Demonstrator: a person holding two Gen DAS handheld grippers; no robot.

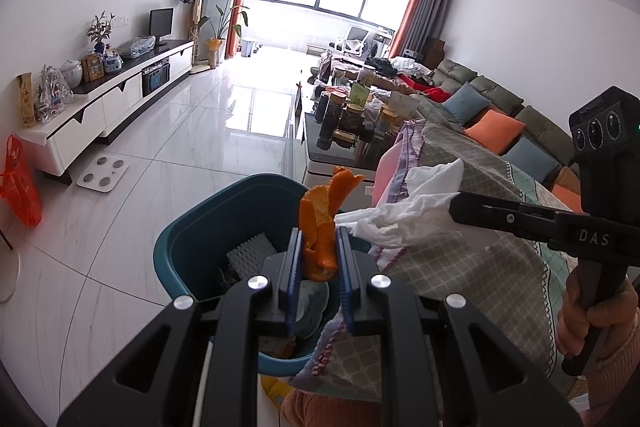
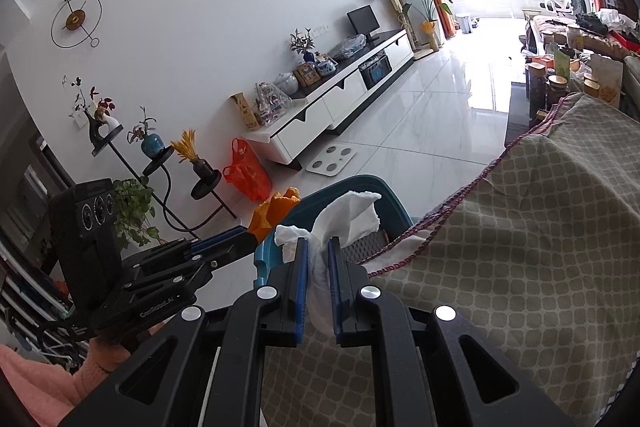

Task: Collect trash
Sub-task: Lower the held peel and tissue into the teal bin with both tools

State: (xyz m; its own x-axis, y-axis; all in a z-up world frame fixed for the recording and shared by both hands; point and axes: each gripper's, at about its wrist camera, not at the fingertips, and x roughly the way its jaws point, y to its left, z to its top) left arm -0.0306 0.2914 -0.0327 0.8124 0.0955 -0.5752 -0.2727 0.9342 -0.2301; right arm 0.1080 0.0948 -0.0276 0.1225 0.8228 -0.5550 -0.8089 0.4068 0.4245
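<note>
My left gripper (image 1: 319, 231) is shut on an orange peel (image 1: 325, 211) and holds it above the teal trash bin (image 1: 192, 239). The bin holds white foam and other scraps. My right gripper (image 2: 319, 243) is shut on a crumpled white tissue (image 2: 348, 213), held just over the bin's rim (image 2: 362, 183). In the left wrist view the right gripper (image 1: 454, 207) comes in from the right with the tissue (image 1: 412, 207). In the right wrist view the left gripper (image 2: 250, 231) comes in from the left with the peel (image 2: 276, 211).
A table under a checked green cloth (image 2: 520, 247) stands right beside the bin. A white TV cabinet (image 1: 108, 103), a bathroom scale (image 1: 103, 173) and a red plastic bag (image 1: 18, 183) are on the left. A cluttered coffee table (image 1: 360, 115) and a sofa (image 1: 500, 115) lie ahead.
</note>
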